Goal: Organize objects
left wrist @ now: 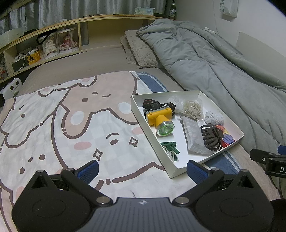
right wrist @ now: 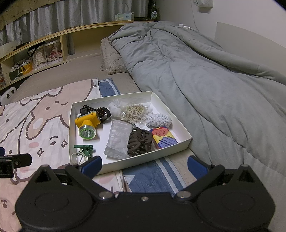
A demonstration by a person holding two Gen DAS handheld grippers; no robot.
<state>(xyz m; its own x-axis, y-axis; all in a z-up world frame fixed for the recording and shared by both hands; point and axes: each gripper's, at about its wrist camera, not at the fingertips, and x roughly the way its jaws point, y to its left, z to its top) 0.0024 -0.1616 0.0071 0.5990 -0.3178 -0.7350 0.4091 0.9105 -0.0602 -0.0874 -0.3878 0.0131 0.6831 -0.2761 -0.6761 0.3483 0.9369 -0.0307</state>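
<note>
Both grippers, left gripper [left wrist: 142, 170] and right gripper [right wrist: 145, 166], spread wide, empty; white box [right wrist: 187, 141] ahead of fingers, contents gathered for sorting.

Grey duvet [right wrist: 196, 75] on bed, wooden shelf [left wrist: 75, 26], curtains [left wrist: 53, 12].

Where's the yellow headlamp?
The yellow headlamp lies in the white box on the bed, at its far left, above the green clips.

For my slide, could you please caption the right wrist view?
Open right claw facing a white box of odds and ends.
</note>
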